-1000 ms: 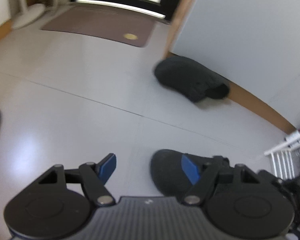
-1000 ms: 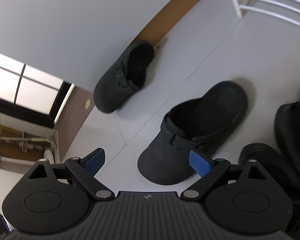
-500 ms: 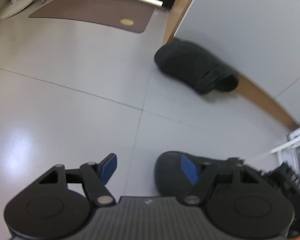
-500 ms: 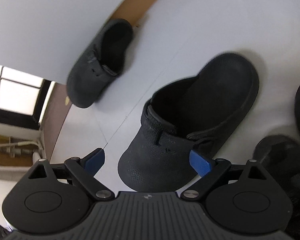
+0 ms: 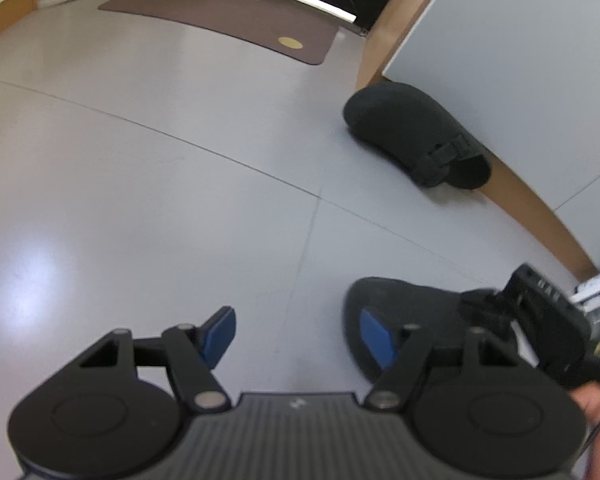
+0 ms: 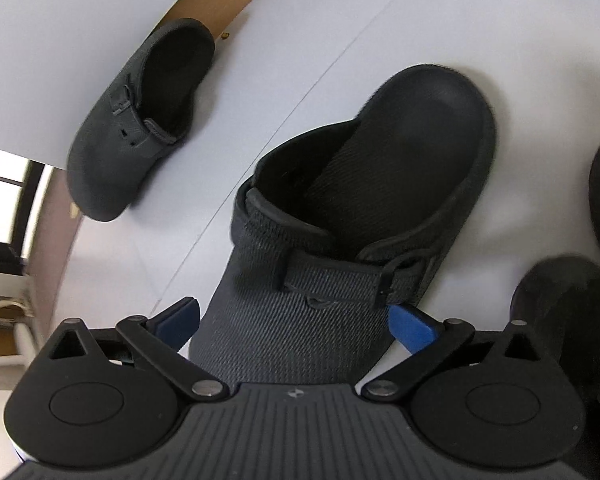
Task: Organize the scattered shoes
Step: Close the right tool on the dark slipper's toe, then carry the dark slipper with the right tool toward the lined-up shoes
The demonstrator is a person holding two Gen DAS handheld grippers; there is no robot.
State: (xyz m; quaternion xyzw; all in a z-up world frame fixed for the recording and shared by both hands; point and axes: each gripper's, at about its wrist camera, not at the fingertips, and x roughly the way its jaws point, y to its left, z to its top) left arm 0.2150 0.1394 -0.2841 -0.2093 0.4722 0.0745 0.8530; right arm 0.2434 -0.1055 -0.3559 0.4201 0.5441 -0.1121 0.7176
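The grey tiled floor [image 5: 148, 184] filled most of the left wrist view, with a brown mat [image 5: 228, 20] lying at its far end. A grey wall panel [image 5: 512, 64] with a wooden skirting stood on the right. One dark clog [image 6: 140, 128] lay far off, against that skirting, and well apart from the near clog [image 6: 340, 248]. The right gripper [image 6: 294, 326] was spread wide, its blue pads flanking the toe of the near clog; contact could not be confirmed. The left gripper [image 5: 296, 338] was likewise wide open and held nothing, poised above bare floor just left of the near clog.
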